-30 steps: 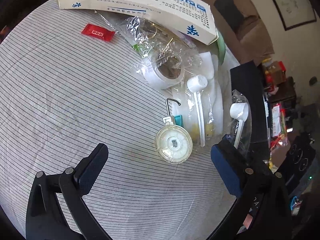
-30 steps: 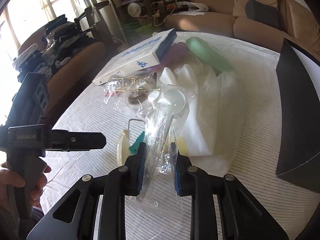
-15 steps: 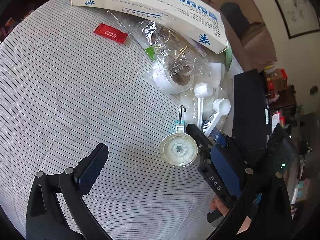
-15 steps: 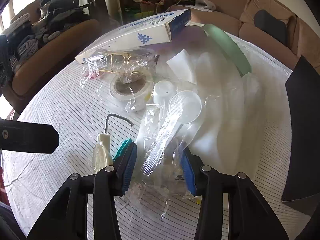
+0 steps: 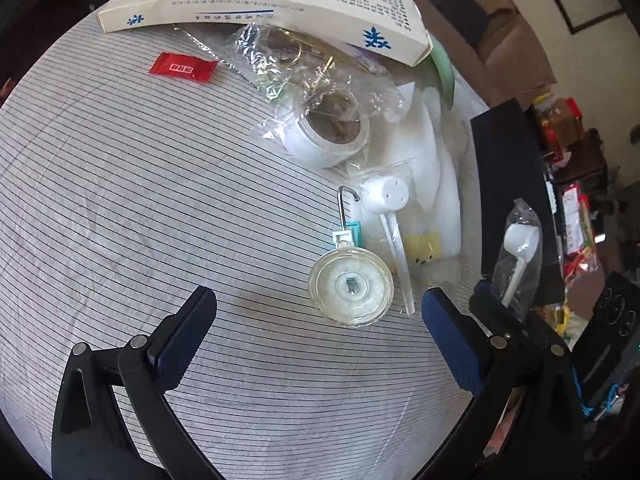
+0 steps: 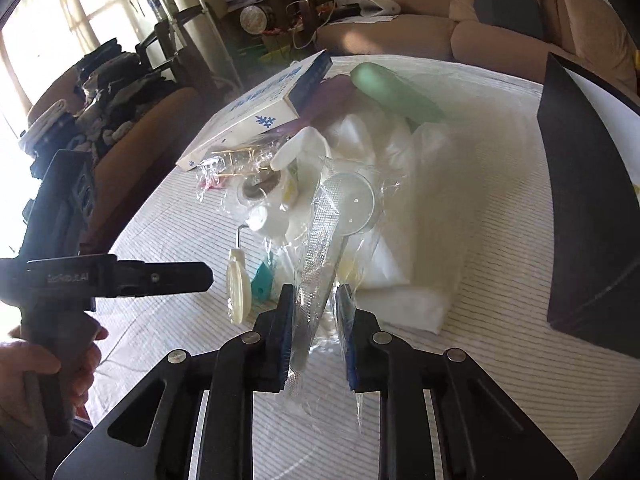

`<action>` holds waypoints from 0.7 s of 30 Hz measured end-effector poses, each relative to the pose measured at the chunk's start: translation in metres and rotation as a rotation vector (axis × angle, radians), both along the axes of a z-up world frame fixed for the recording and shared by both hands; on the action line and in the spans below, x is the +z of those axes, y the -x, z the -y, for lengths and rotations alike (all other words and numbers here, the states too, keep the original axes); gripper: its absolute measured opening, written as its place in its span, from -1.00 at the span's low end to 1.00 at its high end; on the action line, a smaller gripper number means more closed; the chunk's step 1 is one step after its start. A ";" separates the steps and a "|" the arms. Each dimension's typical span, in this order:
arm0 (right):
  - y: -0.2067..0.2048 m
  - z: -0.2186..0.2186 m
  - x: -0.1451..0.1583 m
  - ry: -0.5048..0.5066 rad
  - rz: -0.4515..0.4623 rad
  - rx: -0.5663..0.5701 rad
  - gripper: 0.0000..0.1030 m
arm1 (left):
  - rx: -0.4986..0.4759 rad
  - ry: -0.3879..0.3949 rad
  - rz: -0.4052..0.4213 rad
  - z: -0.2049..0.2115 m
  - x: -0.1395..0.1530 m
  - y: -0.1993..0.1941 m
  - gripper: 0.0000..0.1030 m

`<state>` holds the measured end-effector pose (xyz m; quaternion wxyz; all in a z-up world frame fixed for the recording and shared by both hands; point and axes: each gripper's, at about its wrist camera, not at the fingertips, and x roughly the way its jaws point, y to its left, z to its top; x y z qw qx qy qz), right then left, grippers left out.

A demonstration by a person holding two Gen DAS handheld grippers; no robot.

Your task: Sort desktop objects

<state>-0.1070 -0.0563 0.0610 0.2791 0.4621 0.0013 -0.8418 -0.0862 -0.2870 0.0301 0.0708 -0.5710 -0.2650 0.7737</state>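
My right gripper [image 6: 314, 304] is shut on a plastic-wrapped clear spoon [image 6: 332, 224] and holds it above the striped tablecloth; the same wrapped spoon [image 5: 518, 250] shows in the left wrist view, raised at the right. My left gripper [image 5: 316, 320] is open and empty, hovering just short of a round suction hook [image 5: 351, 286] with a metal hook. Behind it lie a second white spoon [image 5: 386, 196], a tape roll [image 5: 332, 136] in crinkled wrap, a red sachet [image 5: 182, 68] and a white-and-blue box [image 5: 264, 4].
A black panel [image 6: 592, 208] stands at the table's right edge. White plastic bags [image 6: 404, 184] and a green lid [image 6: 392, 88] are heaped in the middle. A teal clip [image 6: 264, 282] lies by the suction hook. A sofa and chairs surround the table.
My right gripper was open around the wrapped spoon down in the pile; it has shut on the spoon and lifted it up and back. My left gripper stayed open over the cloth.
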 end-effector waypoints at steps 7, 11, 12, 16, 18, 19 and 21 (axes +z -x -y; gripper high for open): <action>-0.017 -0.033 0.000 0.025 0.024 -0.029 -0.61 | -0.063 0.159 -0.001 -0.035 -0.004 0.004 1.00; -0.023 -0.025 -0.003 0.029 0.021 0.004 -0.61 | -0.067 0.232 -0.014 -0.039 -0.007 0.003 1.00; -0.023 -0.020 -0.003 0.021 0.016 0.016 -0.61 | -0.068 0.240 -0.016 -0.040 -0.007 0.003 0.99; -0.020 0.003 -0.007 -0.030 -0.017 0.074 -0.61 | -0.059 0.228 -0.035 -0.033 -0.007 0.001 0.94; -0.016 0.013 -0.010 -0.052 -0.033 0.092 -0.61 | -0.034 0.207 -0.059 -0.025 -0.005 0.001 0.66; -0.013 0.017 -0.013 -0.060 -0.037 0.097 -0.61 | -0.027 0.201 -0.064 -0.021 -0.003 0.001 0.18; -0.007 0.023 -0.019 -0.080 -0.043 0.102 -0.59 | -0.020 0.188 -0.049 -0.014 -0.004 0.002 -0.25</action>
